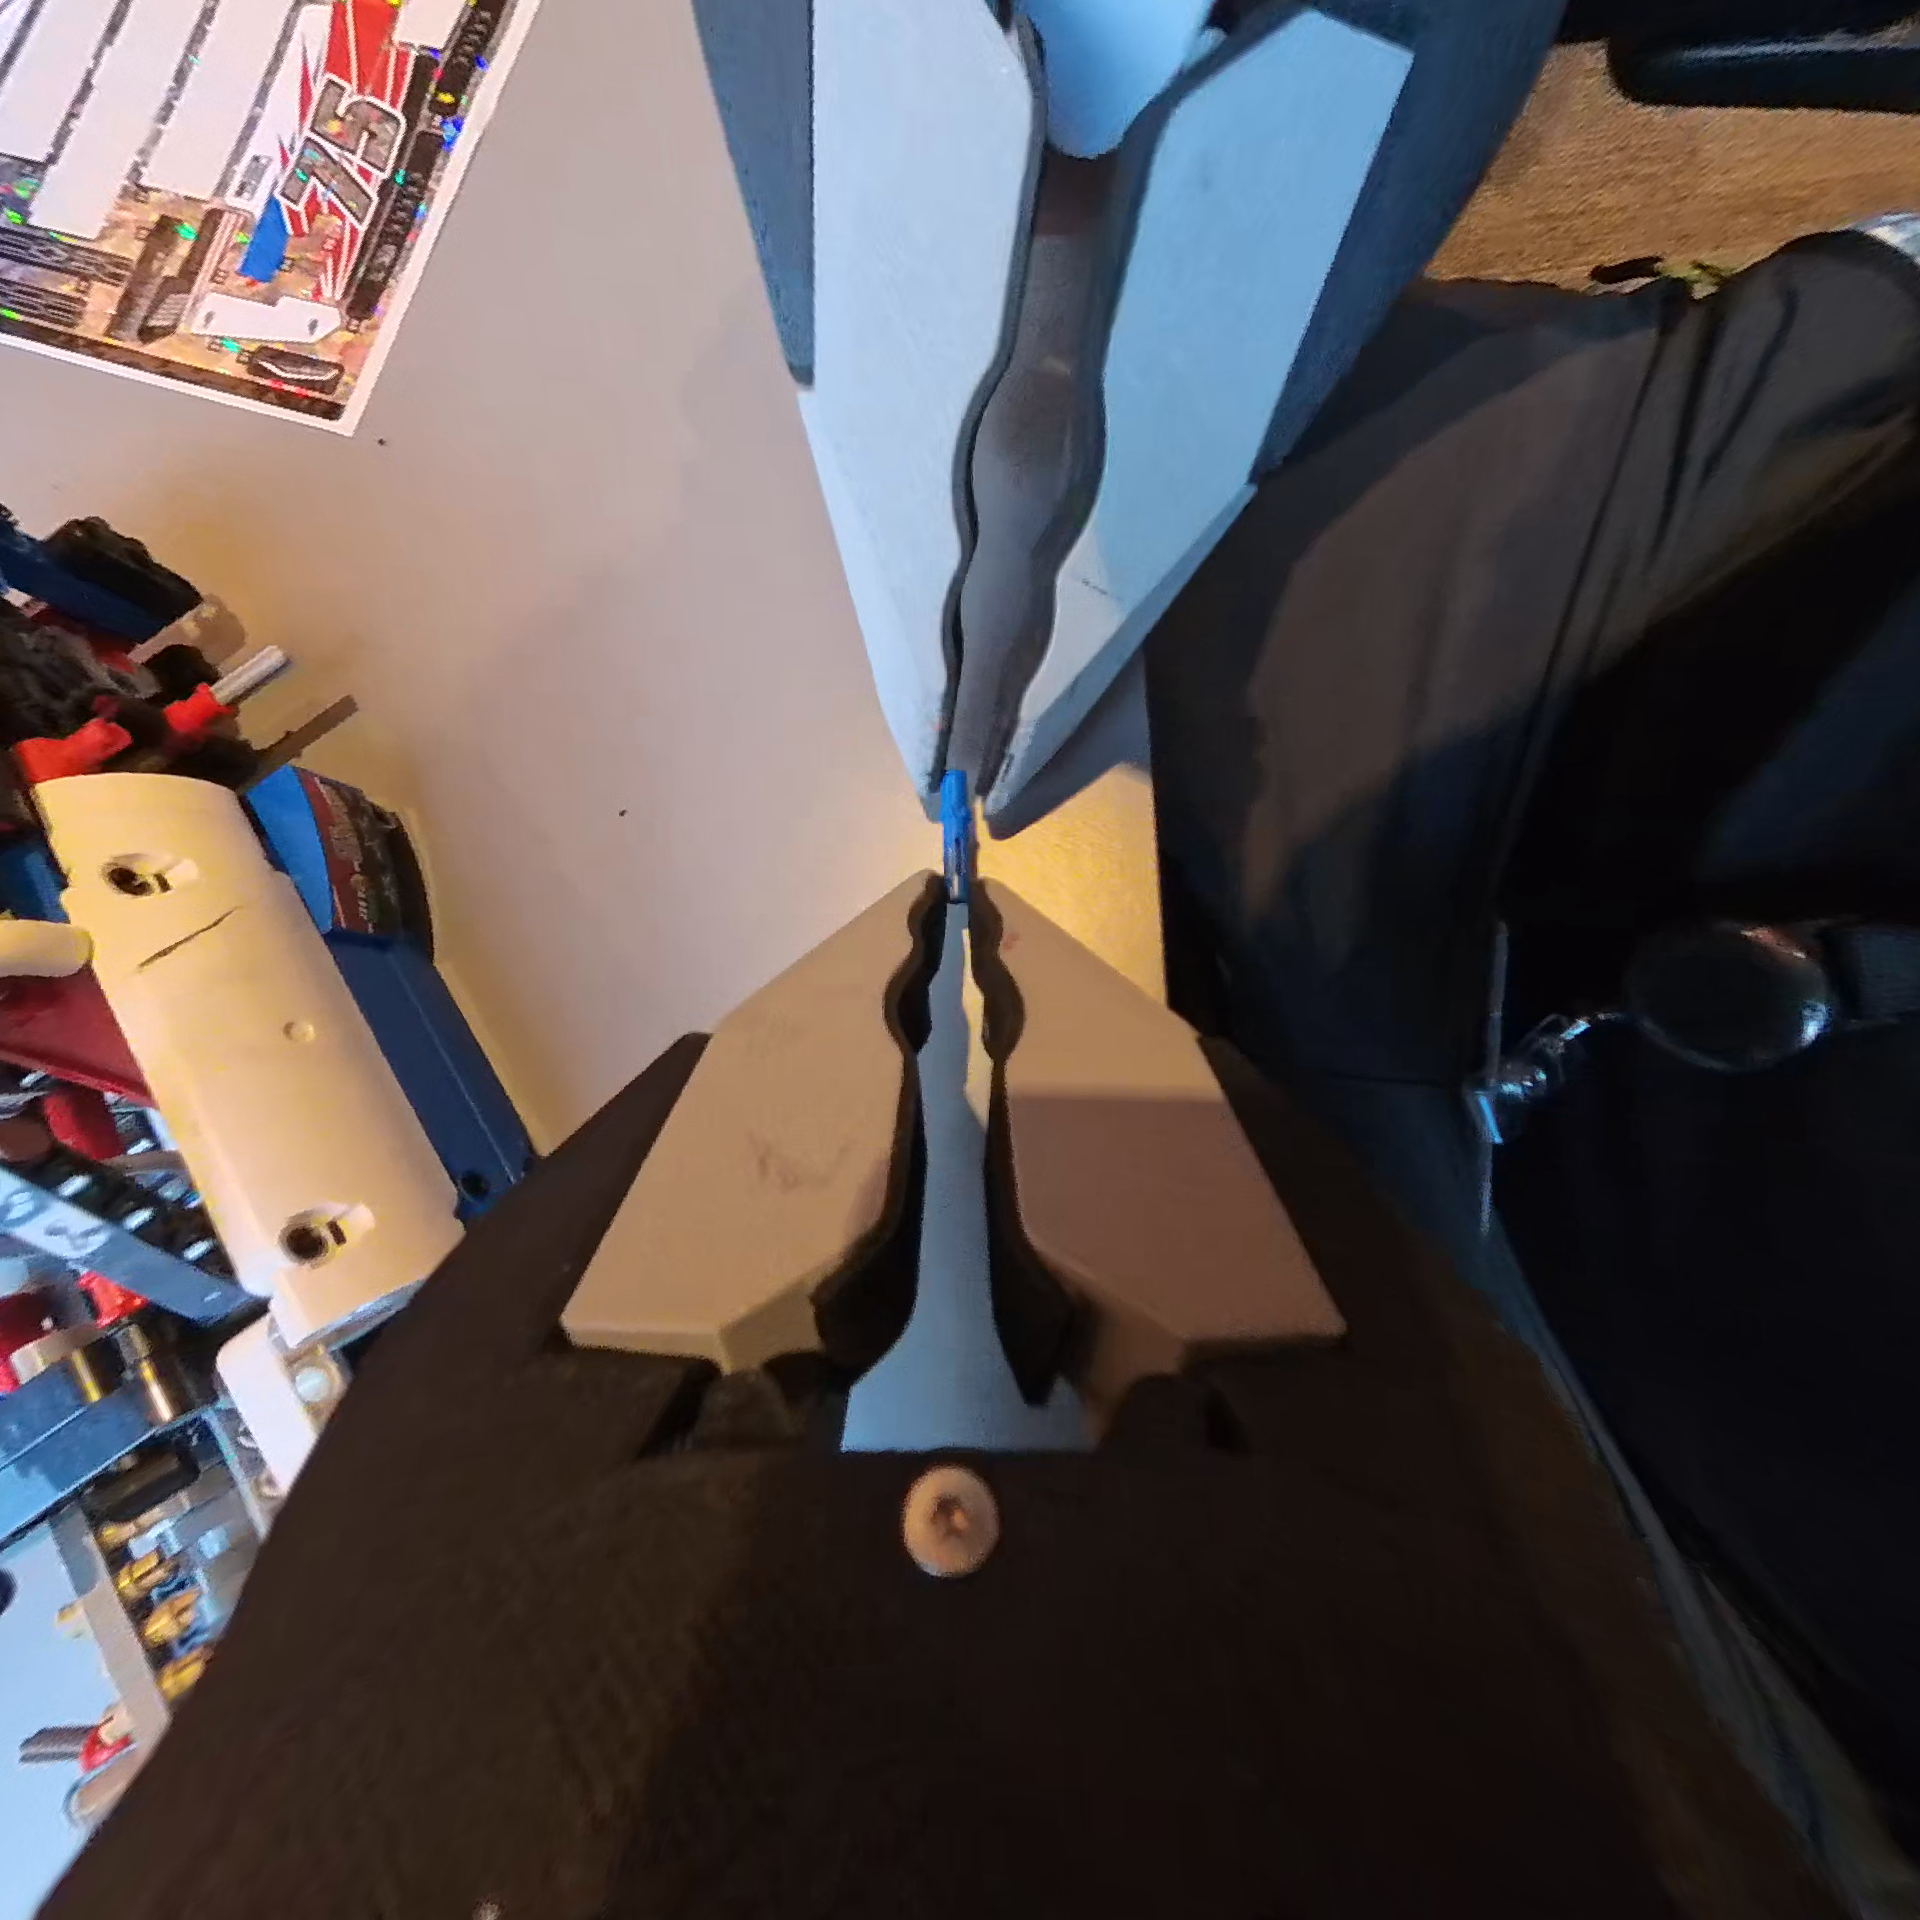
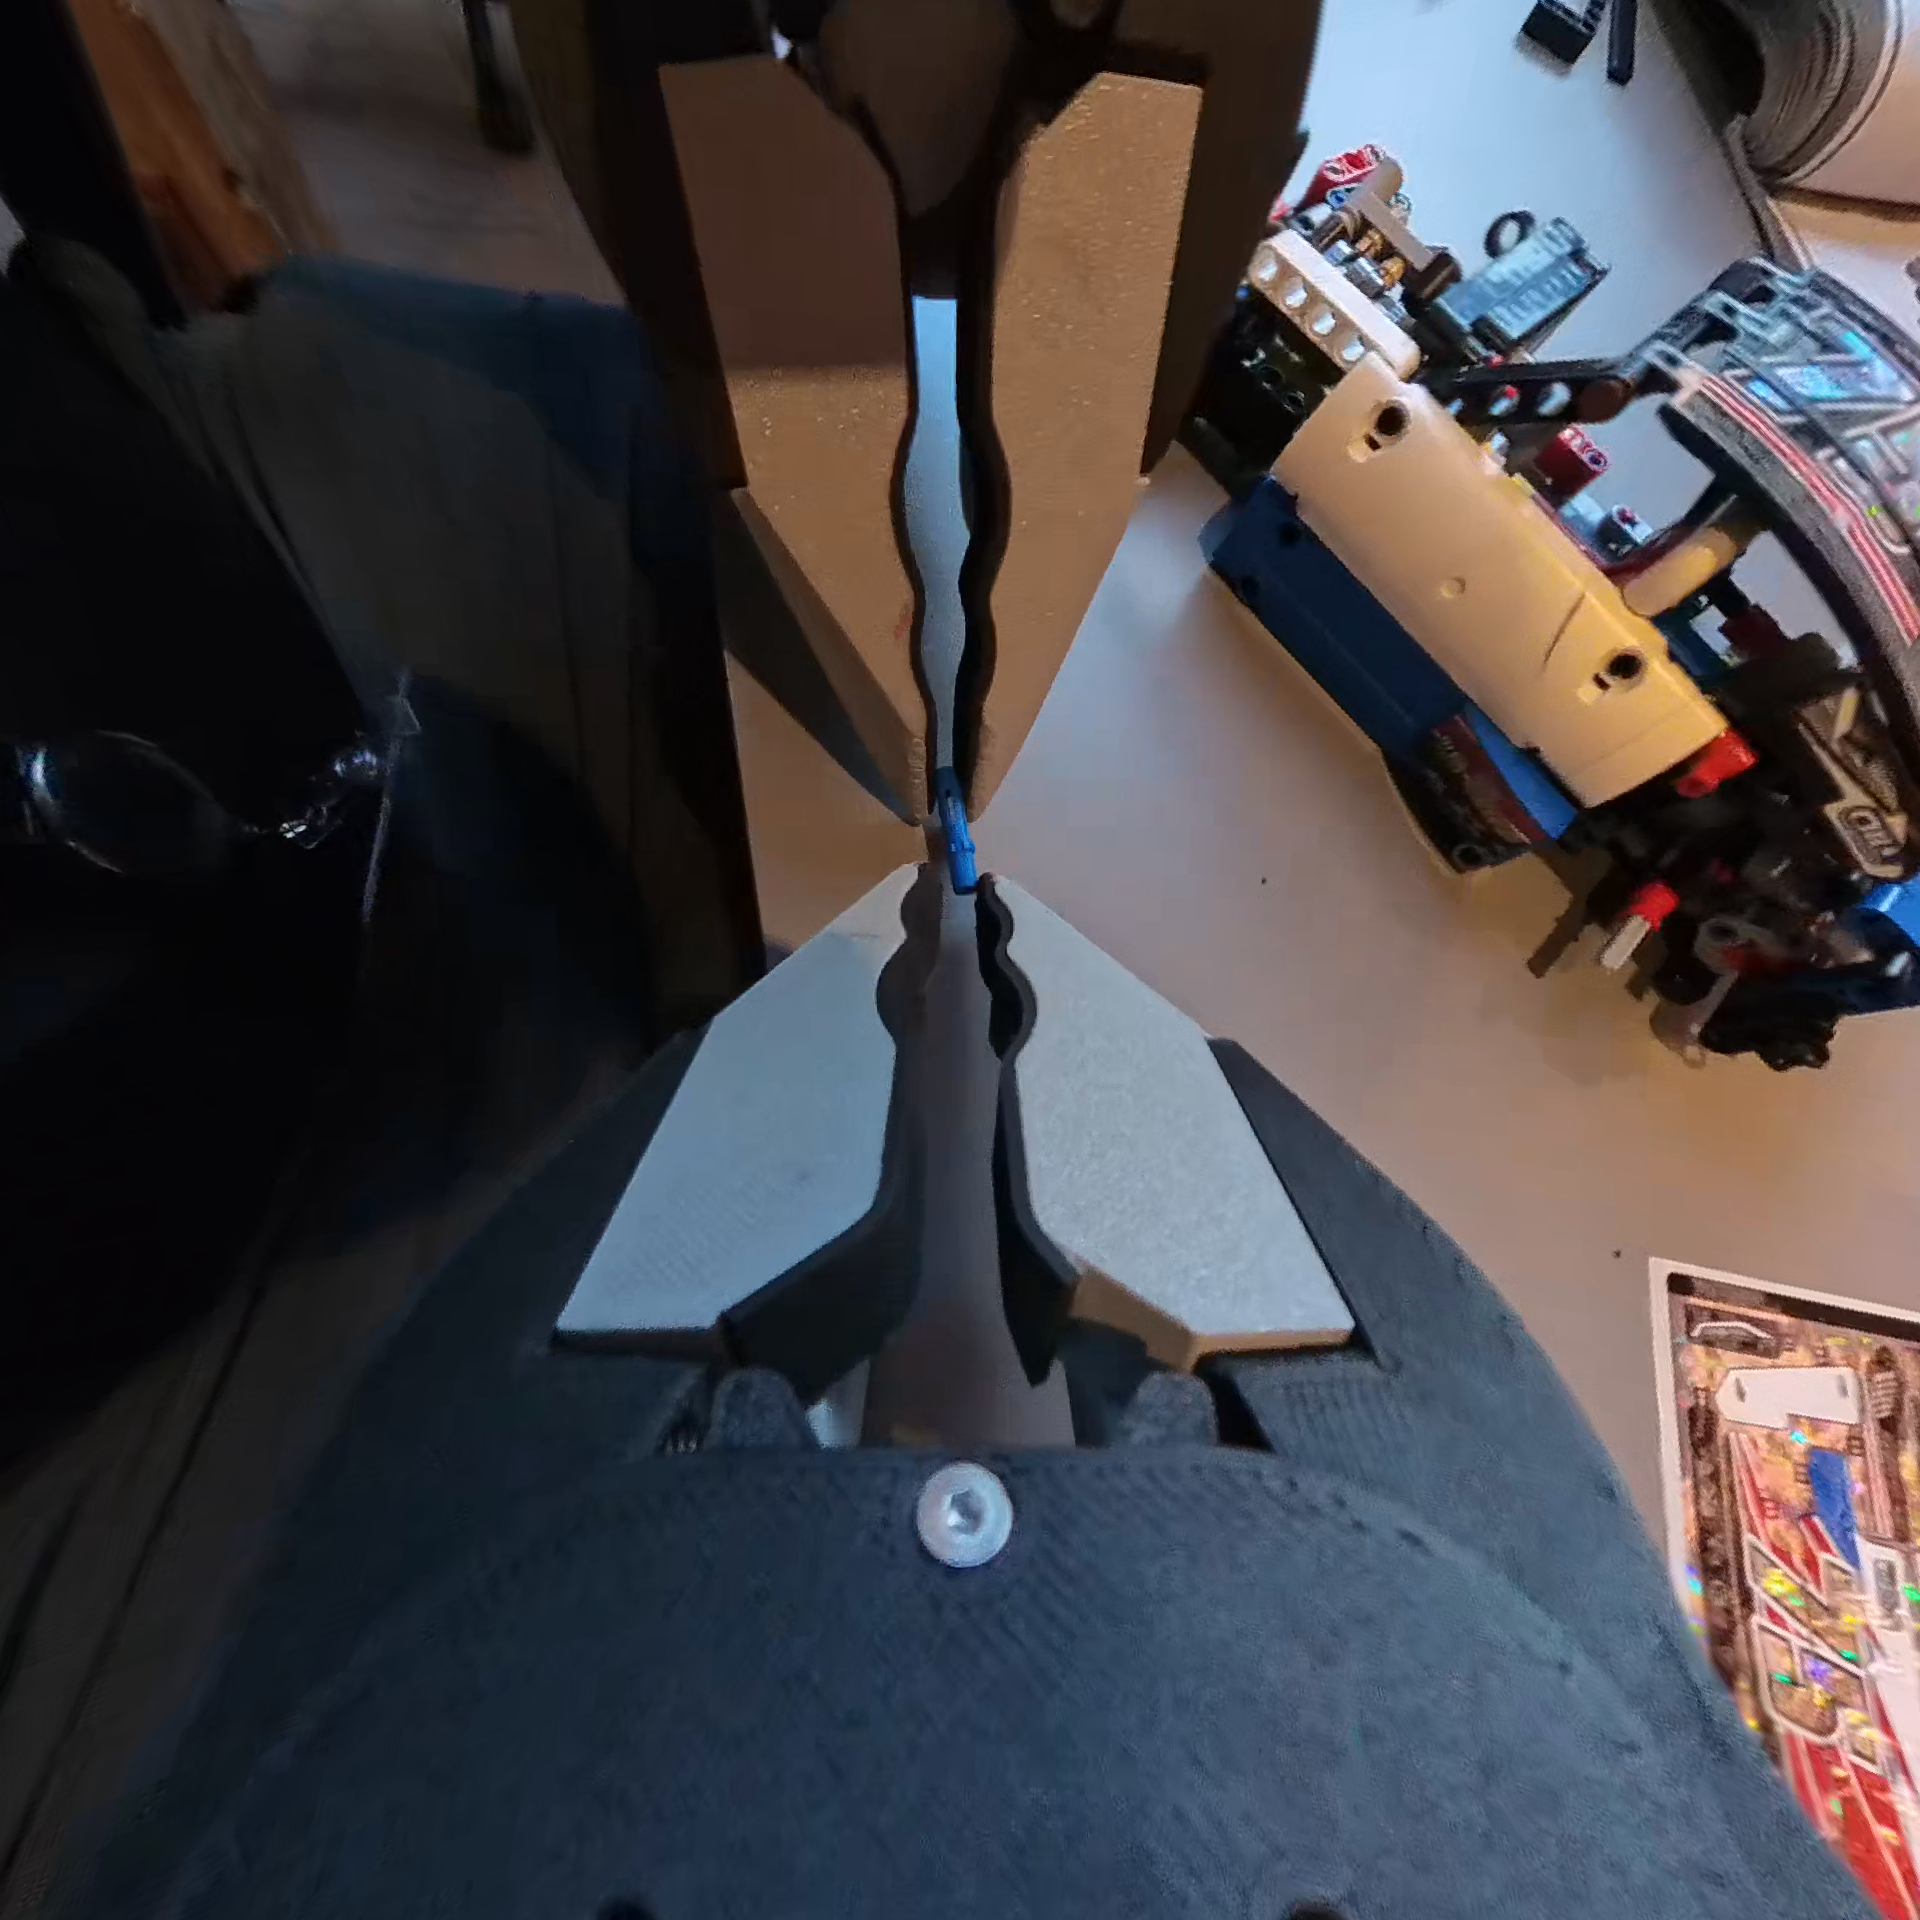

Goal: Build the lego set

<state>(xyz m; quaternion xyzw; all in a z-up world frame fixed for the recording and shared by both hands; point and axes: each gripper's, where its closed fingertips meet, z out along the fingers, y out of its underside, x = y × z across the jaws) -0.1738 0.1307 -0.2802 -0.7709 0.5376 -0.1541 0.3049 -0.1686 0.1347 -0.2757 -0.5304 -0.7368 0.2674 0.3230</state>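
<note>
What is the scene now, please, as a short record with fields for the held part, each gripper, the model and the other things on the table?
held part: small blue pin, pinched at both ends, in the air above the table
left gripper: fingers shut on one end of the pin
right gripper: fingers shut on the other end, tip to tip with the left
model: partly built lego vehicle, blue, white, black and red, lying on the table, touched by no gripper
other: sticker sheet flat on the table
</note>
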